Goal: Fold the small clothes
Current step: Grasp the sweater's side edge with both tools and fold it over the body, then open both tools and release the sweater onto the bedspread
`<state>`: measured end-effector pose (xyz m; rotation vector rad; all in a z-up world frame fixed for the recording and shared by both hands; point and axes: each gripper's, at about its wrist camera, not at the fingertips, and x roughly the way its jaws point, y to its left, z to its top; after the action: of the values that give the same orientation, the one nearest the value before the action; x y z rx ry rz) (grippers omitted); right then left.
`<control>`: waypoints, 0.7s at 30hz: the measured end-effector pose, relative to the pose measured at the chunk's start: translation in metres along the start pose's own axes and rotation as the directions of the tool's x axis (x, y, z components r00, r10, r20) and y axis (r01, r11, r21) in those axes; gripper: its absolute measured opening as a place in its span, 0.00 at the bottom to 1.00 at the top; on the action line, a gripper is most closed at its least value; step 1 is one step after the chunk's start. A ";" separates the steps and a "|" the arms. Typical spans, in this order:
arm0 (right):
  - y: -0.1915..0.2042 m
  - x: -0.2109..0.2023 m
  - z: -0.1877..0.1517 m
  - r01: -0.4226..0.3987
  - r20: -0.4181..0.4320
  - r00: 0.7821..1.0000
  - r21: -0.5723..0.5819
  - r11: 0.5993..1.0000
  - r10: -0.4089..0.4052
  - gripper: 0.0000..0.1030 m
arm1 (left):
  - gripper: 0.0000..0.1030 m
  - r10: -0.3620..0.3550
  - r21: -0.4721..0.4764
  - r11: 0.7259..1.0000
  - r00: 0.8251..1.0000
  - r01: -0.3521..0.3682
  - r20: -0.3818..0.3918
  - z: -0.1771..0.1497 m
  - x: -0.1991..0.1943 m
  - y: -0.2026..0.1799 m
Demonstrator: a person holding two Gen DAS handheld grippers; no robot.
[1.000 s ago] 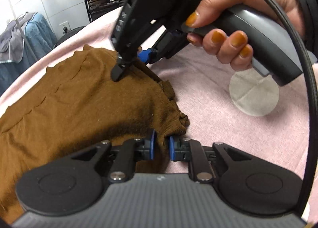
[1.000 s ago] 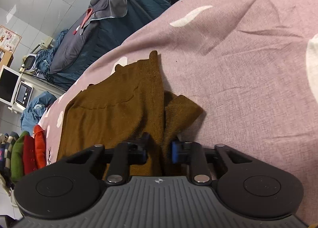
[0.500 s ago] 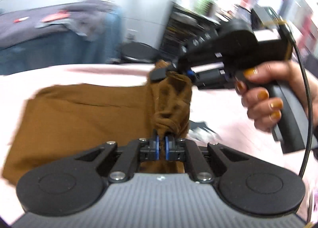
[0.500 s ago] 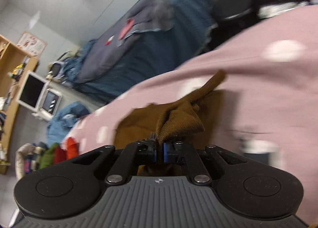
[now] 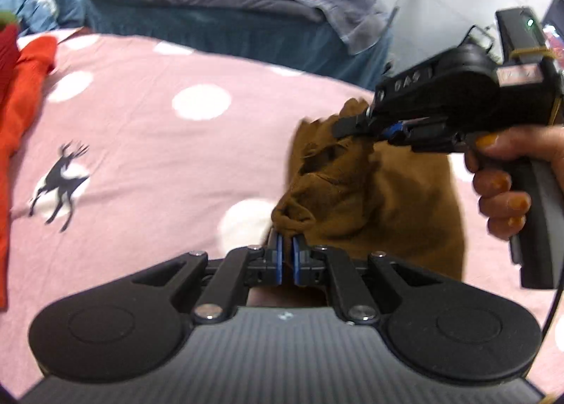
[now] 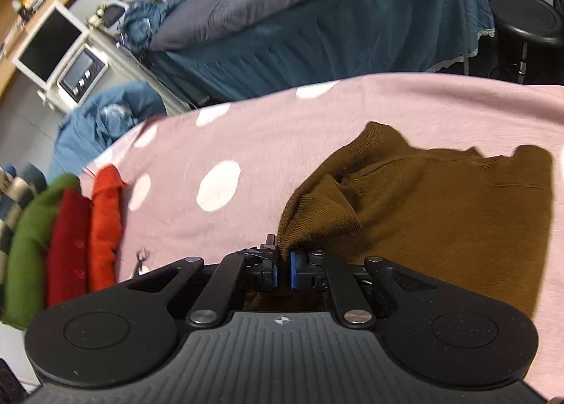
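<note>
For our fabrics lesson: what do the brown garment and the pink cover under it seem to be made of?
Brown garment: looks like a fine rib knit, matte, perhaps wool or acrylic; thin ribs show near the pinched fold, and it drapes softly.
Pink cover: seems a smooth, matte woven or jersey cloth, maybe cotton, with white dots and a deer figure; blur hides the weave.

Brown knit garment (image 6: 440,221) is lying on the right part of the pink dotted blanket (image 6: 246,136). Stack of folded green, red and orange clothes (image 6: 70,242) is sitting at the blanket's left edge, well apart. Dark-covered bed (image 6: 317,16) is standing behind; round black stool (image 6: 525,16) right of it.
</note>
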<state>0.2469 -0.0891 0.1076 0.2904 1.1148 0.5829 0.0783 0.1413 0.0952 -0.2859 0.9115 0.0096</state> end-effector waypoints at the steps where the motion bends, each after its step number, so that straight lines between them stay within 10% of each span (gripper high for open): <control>1: 0.001 0.003 -0.001 -0.002 -0.003 1.000 0.007 1.000 0.002 0.26 | 0.07 0.003 -0.019 1.000 1.000 -0.004 -0.015 -0.003 0.002 0.008; 4: 0.001 0.005 -0.001 0.006 0.020 1.000 0.038 0.999 -0.006 0.59 | 0.11 0.018 -0.030 0.999 0.999 -0.019 -0.043 -0.005 0.006 0.023; 13: -0.004 -0.033 -0.015 0.088 0.107 0.991 -0.044 0.995 -0.083 0.59 | 0.15 0.045 -0.103 0.993 0.996 -0.053 -0.073 -0.017 0.007 0.044; 21: -0.048 -0.081 -0.070 0.158 0.143 0.978 -0.028 0.987 -0.153 0.59 | 0.40 -0.014 -0.219 0.976 1.000 0.011 -0.012 -0.021 -0.014 0.030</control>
<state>0.1726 -0.1791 0.1156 0.2052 0.9795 0.4381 0.0494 0.1666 0.0873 -0.4974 0.9235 0.0977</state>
